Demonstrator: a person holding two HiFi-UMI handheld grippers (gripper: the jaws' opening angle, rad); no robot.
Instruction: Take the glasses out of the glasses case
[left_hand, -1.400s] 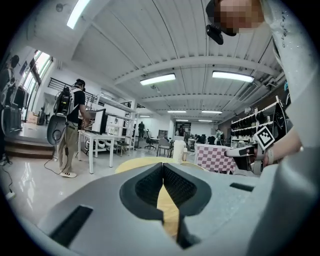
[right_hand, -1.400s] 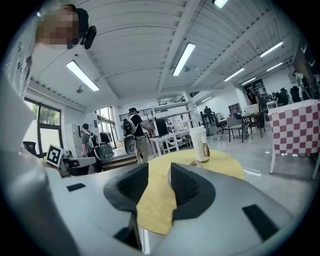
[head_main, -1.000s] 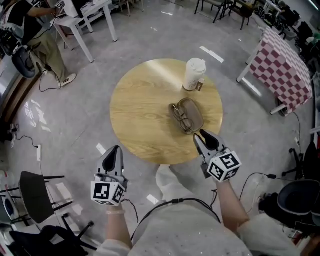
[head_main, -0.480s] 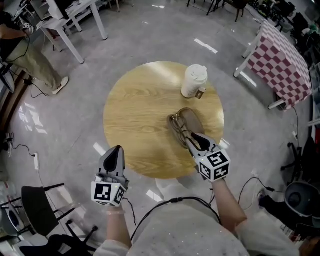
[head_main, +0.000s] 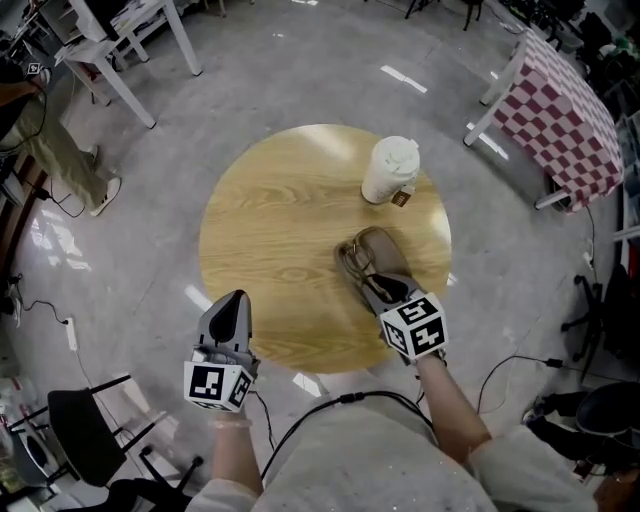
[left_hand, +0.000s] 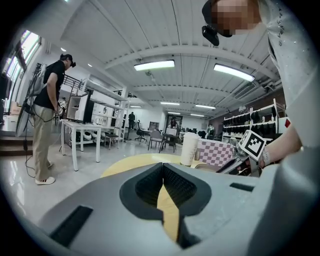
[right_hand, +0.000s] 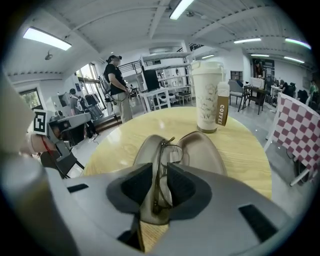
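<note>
An open grey-brown glasses case (head_main: 375, 258) lies on the round wooden table (head_main: 280, 230), near its right front edge. Thin-framed glasses (right_hand: 172, 154) lie folded inside the case (right_hand: 205, 150). My right gripper (head_main: 385, 287) points down over the case's near end. Its jaws (right_hand: 159, 172) are closing, with the glasses' frame between the pads and a gap on both sides. My left gripper (head_main: 233, 300) hovers off the table's front left edge. It is shut (left_hand: 162, 167), holds nothing and points level across the tabletop (left_hand: 130, 162).
A tall white lidded cup (head_main: 388, 170) with a brown tag stands behind the case, also in the right gripper view (right_hand: 207, 97). A checkered-cloth table (head_main: 560, 100) stands at the right, white tables (head_main: 120, 40) and a person (head_main: 40, 130) at the far left, a black chair (head_main: 80, 420) near left.
My right gripper has come down and forward from the table's near edge onto the case's near end. The left gripper has drawn closer to the table's edge.
</note>
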